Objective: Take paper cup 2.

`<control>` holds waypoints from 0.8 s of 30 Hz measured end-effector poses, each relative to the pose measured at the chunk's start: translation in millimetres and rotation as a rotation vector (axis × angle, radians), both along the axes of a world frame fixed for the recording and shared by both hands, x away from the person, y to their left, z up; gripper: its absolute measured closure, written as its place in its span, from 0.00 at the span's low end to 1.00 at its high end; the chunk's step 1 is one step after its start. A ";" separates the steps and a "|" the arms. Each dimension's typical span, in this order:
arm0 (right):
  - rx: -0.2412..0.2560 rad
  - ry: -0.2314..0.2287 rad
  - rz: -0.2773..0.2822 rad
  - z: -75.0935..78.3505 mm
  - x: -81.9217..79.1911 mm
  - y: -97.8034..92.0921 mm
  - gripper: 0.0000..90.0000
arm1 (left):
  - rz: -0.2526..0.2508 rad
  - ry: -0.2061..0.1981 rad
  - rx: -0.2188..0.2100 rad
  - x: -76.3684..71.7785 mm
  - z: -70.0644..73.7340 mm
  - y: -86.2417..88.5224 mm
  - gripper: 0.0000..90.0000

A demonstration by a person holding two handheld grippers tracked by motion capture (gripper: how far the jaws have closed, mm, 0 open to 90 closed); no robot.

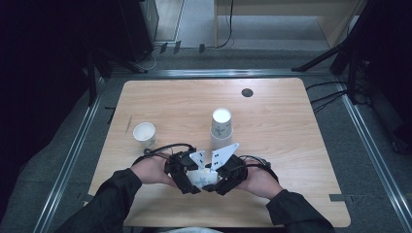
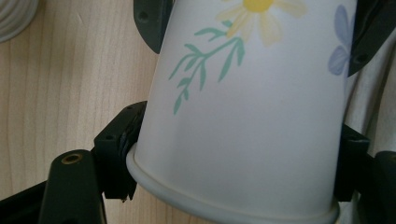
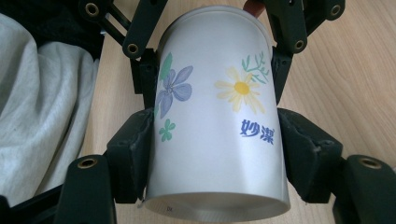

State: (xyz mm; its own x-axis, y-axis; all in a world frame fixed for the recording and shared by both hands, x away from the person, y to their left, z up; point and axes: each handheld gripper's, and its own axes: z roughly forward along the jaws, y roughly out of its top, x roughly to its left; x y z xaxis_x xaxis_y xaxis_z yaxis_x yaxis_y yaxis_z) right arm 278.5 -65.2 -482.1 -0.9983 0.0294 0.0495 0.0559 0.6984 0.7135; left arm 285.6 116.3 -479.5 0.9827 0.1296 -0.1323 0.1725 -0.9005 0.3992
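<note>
Flowered paper cup (image 3: 217,130) (blue print "妙洁") between both grippers

**Black grippers, dark sleeves**

The left gripper (image 1: 187,175) and right gripper (image 1: 224,177) are matte black linkages with brass-ringed screw holes. Each carries a grey three-cornered plate with small dark marks and trails a looping black cable. The person wears dark long sleeves (image 1: 114,194).

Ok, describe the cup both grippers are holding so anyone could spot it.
On the wooden table, look at the near edge. There a paper cup lies clamped between the left gripper and right gripper. Unlike the single cup and the stack, it isn't standing.
</note>
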 end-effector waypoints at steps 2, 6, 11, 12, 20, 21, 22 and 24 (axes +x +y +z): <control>0.012 0.003 -0.004 2.6 0.2 -0.8 0.37 | 0.000 -0.006 -0.024 0.8 2.7 2.3 0.26; 0.036 -0.006 -0.023 8.9 1.8 -6.1 0.37 | 0.013 -0.027 -0.083 3.0 9.8 9.3 0.23; 0.089 -0.004 -0.059 16.9 5.7 -17.0 0.37 | 0.059 -0.036 -0.178 8.0 19.6 19.6 0.20; 0.113 -0.005 -0.065 19.1 7.6 -19.7 0.37 | 0.059 -0.039 -0.191 9.0 21.2 21.0 0.19; 0.228 0.034 -0.089 29.4 12.1 -33.3 0.37 | 0.087 -0.035 -0.322 10.1 31.0 28.6 0.18; 0.238 0.043 -0.087 30.5 12.4 -34.4 0.37 | 0.083 -0.032 -0.344 10.0 32.7 29.4 0.18; 0.255 0.048 -0.086 31.4 12.7 -35.4 0.37 | 0.083 -0.030 -0.363 9.6 34.1 29.7 0.18; 0.271 0.061 -0.075 31.9 13.1 -36.1 0.37 | 0.080 -0.022 -0.390 9.2 36.5 30.2 0.18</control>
State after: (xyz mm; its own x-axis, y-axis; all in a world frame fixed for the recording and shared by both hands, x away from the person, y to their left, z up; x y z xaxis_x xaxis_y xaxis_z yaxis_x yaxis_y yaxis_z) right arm 291.6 -101.3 -450.2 -0.9888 0.0810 0.1257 0.1491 0.4753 0.8671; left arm 294.8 146.5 -443.0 0.9748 0.1497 -0.1654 0.2231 -0.6648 0.7130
